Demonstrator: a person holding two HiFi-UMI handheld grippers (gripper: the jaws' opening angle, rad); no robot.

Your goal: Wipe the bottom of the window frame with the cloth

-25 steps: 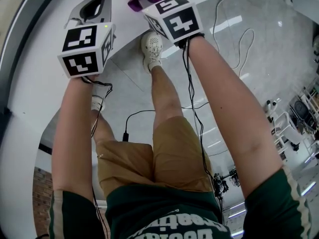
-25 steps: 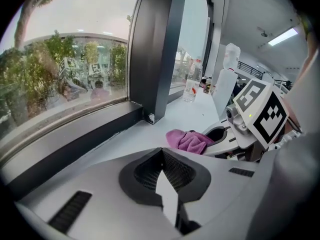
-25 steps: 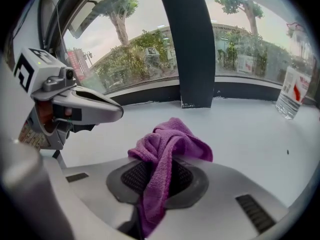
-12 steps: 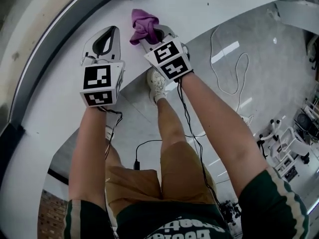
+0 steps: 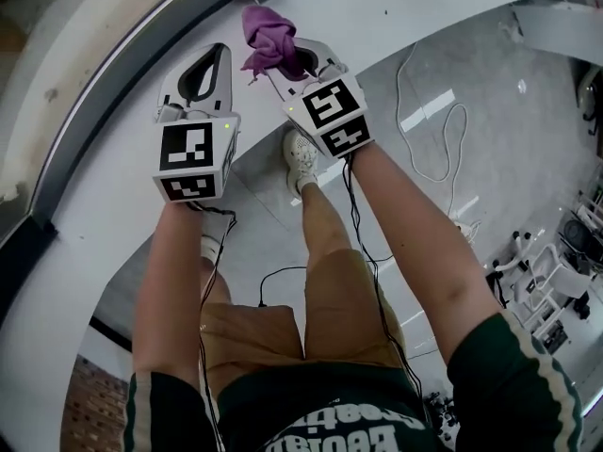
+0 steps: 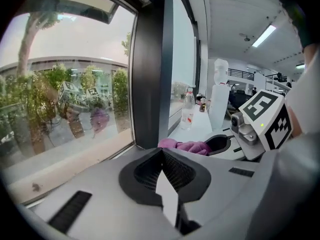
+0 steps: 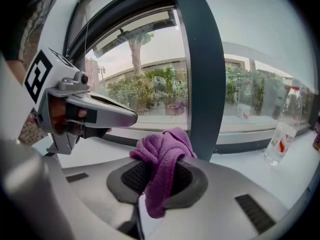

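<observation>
— Cloth (image 7: pixel 162 159) whereabouts?
— Purple cloth hangs pinched in the right hand-held gripper (image 7: pixel 159 170), just before the window frame post (image 7: pixel 200 84).
— Other one?
— Left hand-held gripper (image 6: pixel 161 152): pressed together, empty, just left of that post.

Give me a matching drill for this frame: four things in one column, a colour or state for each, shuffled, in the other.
Things:
1. cloth
2. left gripper
3. right gripper
4. bottle

States:
A. shut, nothing between the jaws
B. clear, upright
C. purple
D. shut on the cloth

Pairs: 1-C, 2-A, 3-D, 4-B
</observation>
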